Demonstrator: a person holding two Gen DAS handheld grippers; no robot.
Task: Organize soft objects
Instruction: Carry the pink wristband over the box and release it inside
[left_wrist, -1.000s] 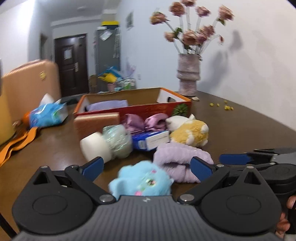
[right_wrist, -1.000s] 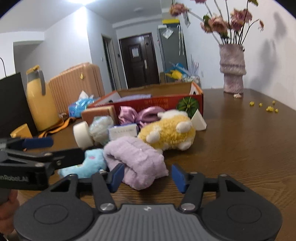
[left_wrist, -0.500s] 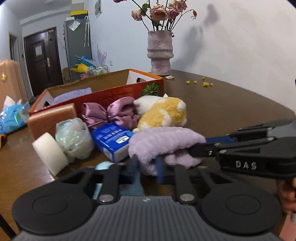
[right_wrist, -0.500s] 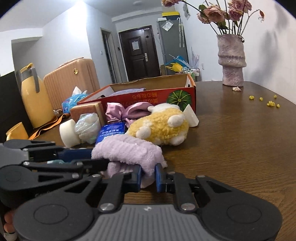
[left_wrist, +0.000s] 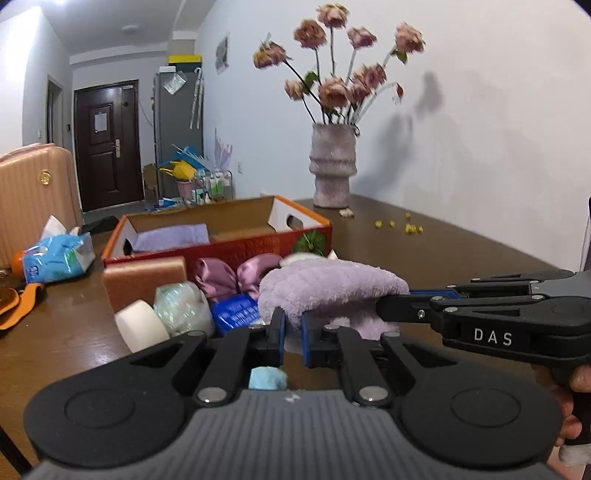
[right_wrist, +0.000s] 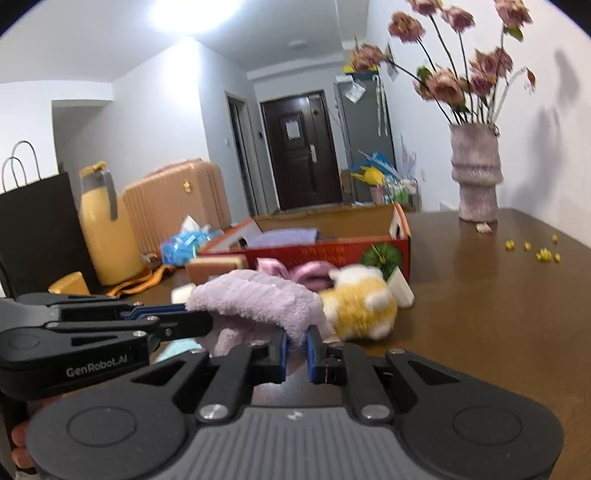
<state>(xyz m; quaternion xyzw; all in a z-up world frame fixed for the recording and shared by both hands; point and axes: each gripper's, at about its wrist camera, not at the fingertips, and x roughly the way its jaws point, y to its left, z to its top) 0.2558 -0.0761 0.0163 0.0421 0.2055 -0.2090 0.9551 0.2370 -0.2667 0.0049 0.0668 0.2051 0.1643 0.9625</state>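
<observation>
Since a second ago, both claws have clamped down and lifted the lilac fleece cloth (left_wrist: 332, 286) off the wooden table (left_wrist: 461, 254), and the blue plush (left_wrist: 267, 378) that sat between the left claw's open fingers now lies beneath them. Ahead of both claws stands the red-and-orange cardboard box (left_wrist: 236, 236), a folded purple cloth (left_wrist: 171, 234) inside it. The lilac cloth hangs between the claws: the left gripper (left_wrist: 293, 332) is clenched on its near edge, jaws closing, while the right gripper (right_wrist: 295, 345) grips its other side, jaws closing too. Just beyond the right claw lies the yellow-and-white plush (right_wrist: 360, 308). Beyond the left claw sit a brown sponge block (left_wrist: 144, 278), satin pink bow (left_wrist: 236, 275), white roll (left_wrist: 142, 328), wrapped mesh ball (left_wrist: 183, 308) and blue packet (left_wrist: 236, 314).
</observation>
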